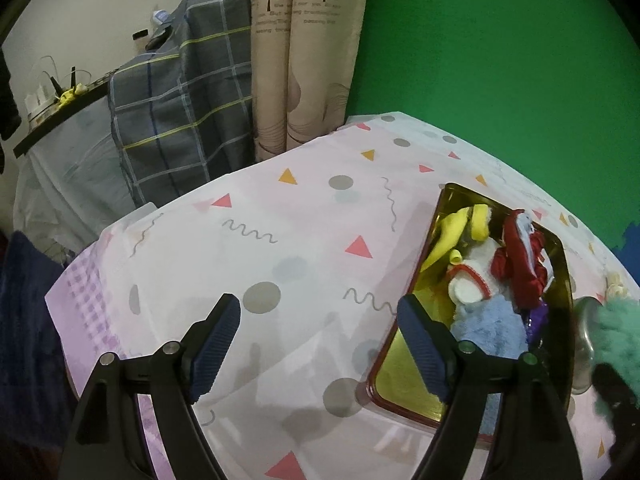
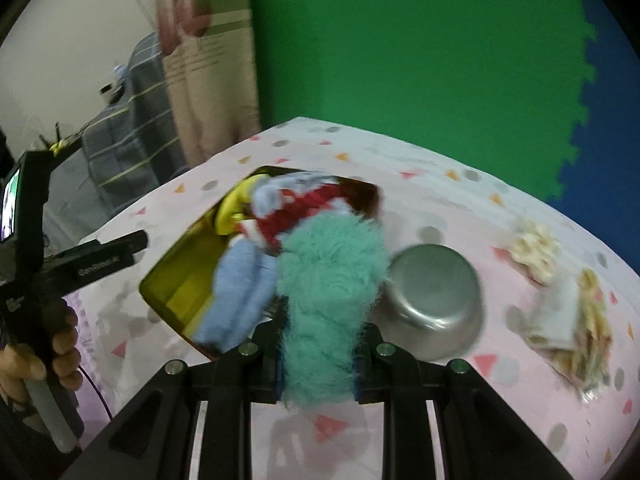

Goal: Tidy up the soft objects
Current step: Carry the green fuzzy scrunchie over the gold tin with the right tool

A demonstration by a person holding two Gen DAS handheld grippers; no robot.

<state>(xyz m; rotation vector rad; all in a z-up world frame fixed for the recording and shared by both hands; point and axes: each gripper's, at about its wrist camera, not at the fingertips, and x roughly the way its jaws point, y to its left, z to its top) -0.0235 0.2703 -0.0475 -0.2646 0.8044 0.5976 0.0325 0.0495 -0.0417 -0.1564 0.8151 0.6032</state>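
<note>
Right now my right gripper (image 2: 318, 364) clamps a fluffy teal plush piece (image 2: 330, 292) above the patterned pink tablecloth (image 1: 280, 216), my left gripper (image 1: 320, 344) gapes empty, and beyond sits the gold rectangular tin tray (image 1: 404, 384) of soft toys beside an upturned steel bowl (image 2: 434, 300).

A fluffy teal plush (image 2: 328, 304) is hanging upright, pinched at its lower part, beside a gold tray (image 1: 404, 384) holding yellow (image 1: 452, 236), red (image 1: 520, 264) and light-blue (image 1: 492, 328) soft pieces.

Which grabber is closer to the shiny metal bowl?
Right. The right gripper, clamping the fluffy teal toy, sits just beside the upturned metal bowl. The left gripper hovers beyond the gold tray.
</note>
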